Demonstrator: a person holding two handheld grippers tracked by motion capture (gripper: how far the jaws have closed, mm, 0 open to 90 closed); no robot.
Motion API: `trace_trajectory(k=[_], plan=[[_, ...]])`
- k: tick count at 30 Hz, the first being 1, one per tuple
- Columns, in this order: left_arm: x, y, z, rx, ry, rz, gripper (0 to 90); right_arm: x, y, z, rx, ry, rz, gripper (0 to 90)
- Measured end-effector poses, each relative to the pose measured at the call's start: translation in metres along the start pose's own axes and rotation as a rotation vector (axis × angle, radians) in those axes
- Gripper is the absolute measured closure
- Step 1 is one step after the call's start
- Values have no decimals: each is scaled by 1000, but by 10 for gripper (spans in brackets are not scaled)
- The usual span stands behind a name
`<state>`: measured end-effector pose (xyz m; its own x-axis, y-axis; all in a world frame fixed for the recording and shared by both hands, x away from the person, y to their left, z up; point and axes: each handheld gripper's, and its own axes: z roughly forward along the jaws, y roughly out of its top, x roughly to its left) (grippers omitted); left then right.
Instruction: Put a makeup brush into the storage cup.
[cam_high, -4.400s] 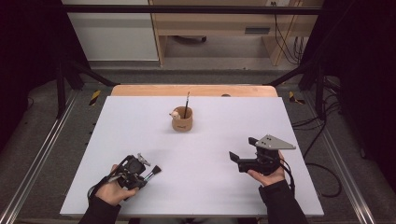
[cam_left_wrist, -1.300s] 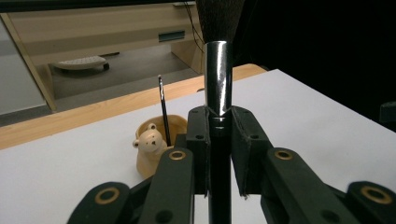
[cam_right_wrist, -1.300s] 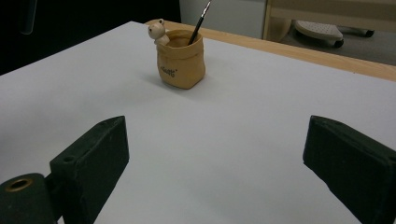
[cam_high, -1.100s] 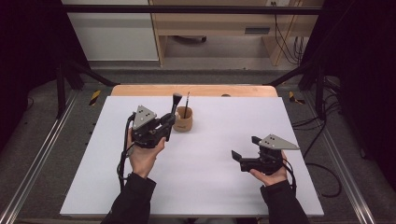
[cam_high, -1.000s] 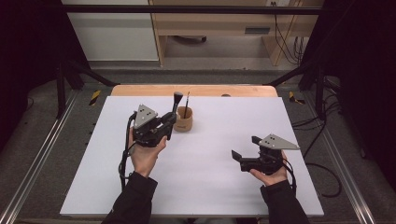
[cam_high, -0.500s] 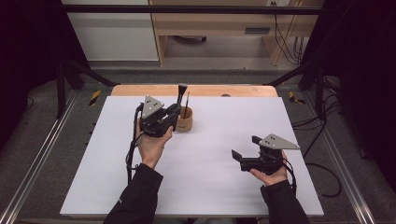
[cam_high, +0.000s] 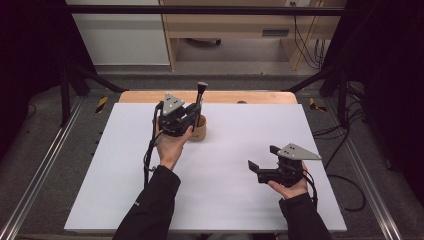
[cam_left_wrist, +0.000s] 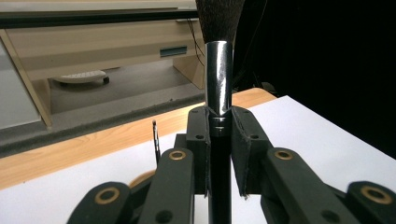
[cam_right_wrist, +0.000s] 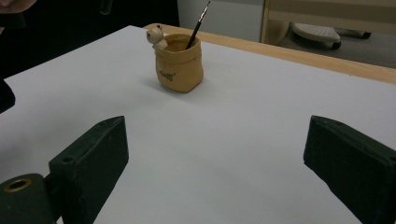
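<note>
Overhead, the left gripper (cam_high: 192, 116) was seen at about 11 o'clock on the white table sheet (cam_high: 125, 190), held just above and against the small tan sack-shaped holder (cam_high: 199, 131). Its jaws were clamped on the black handle of a makeup brush with a chrome ferrule and dark bristle head (cam_high: 201, 92); the brush was held upright, bristles up, its lower end hidden behind the gripper, so contact with the holder's mouth could not be judged. In the left gripper view the brush (cam_left_wrist: 219, 79) was pinched between the pads just under the ferrule, and a thin dark-handled liner brush (cam_left_wrist: 156, 140) was noted behind, already standing in the holder.

The right gripper (cam_high: 260, 170) was held at about 4 o'clock, well apart from the holder, jaws spread wide and empty. From the right gripper view the holder (cam_right_wrist: 180, 63) was recorded with a small pale bear figure (cam_right_wrist: 156, 36) on its rim and the thin brush (cam_right_wrist: 198, 25) leaning inside.

Risks, as judged:
- The holder looked light and was unsupported; a sideways push from the gripper body could tip or slide it, as the other gripper was too far off to steady it.
- The handle tip could catch on the rim or the bear if lowered off-centre.
- The standing thin brush could be knocked out by the thicker handle.
- Release too high could let the top-heavy brush topple the holder.
</note>
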<state>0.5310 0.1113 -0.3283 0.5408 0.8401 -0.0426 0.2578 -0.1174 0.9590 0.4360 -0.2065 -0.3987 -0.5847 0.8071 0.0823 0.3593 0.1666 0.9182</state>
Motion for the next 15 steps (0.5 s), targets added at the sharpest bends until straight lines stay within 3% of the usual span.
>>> trace_trajectory(k=[15], plan=[[14, 6, 26, 15, 34, -15, 779, -1, 0, 0, 1, 6, 1, 73]])
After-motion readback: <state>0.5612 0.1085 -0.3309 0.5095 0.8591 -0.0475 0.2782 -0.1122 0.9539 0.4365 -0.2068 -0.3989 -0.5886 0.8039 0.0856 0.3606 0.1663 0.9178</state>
